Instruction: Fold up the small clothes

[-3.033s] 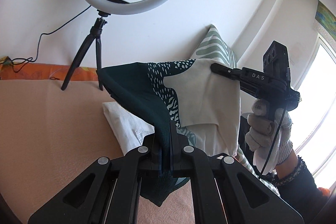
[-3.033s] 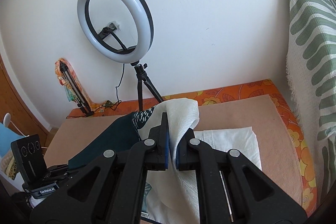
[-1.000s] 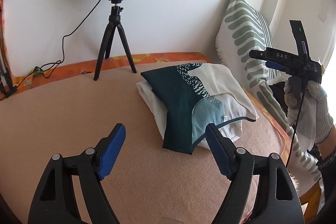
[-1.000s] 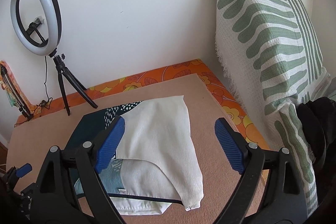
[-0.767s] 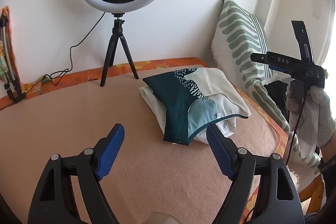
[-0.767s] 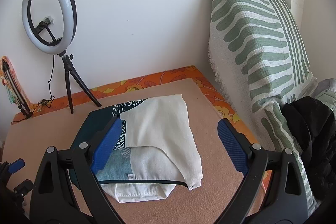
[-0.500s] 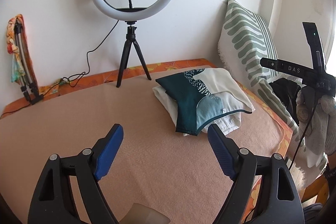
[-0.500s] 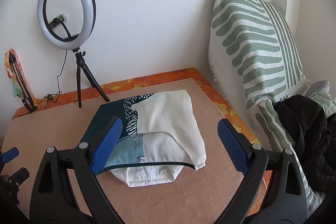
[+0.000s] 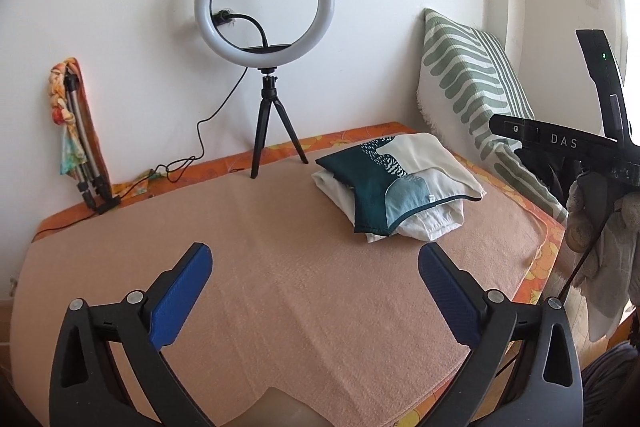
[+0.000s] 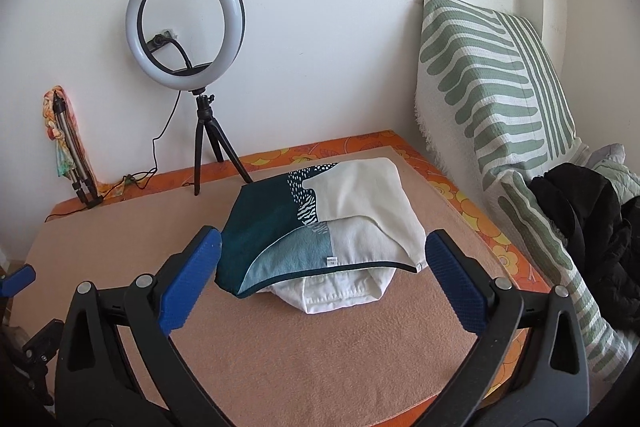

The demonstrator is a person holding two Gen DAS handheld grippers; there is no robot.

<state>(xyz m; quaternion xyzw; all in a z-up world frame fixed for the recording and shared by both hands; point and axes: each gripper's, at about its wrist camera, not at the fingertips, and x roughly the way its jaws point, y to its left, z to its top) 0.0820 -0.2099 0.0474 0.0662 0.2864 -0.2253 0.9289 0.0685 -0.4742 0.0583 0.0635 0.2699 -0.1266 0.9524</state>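
Plain white wall (image 10: 340,7) behind, with a ring light (image 9: 264,15) on a little black tripod (image 9: 274,131) plugged in there. Peach blanket (image 9: 280,267) over an orange floral mattress (image 10: 472,203), green-striped pillow (image 10: 492,87) propped at the right, daylight coming in.

Bright soft daylight from the right, faint shadows, sharp focus, strong fisheye bending, dark corner vignetting

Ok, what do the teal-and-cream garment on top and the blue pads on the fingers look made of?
Teal-and-cream garment: soft woven cloth, matte, likely cotton or linen; it drapes and shows a printed pattern, a sewn tag and dark edge binding.
Finger pads: blue rubber or plastic, matte; a fine grid texture shows. Exact compound cannot be told.
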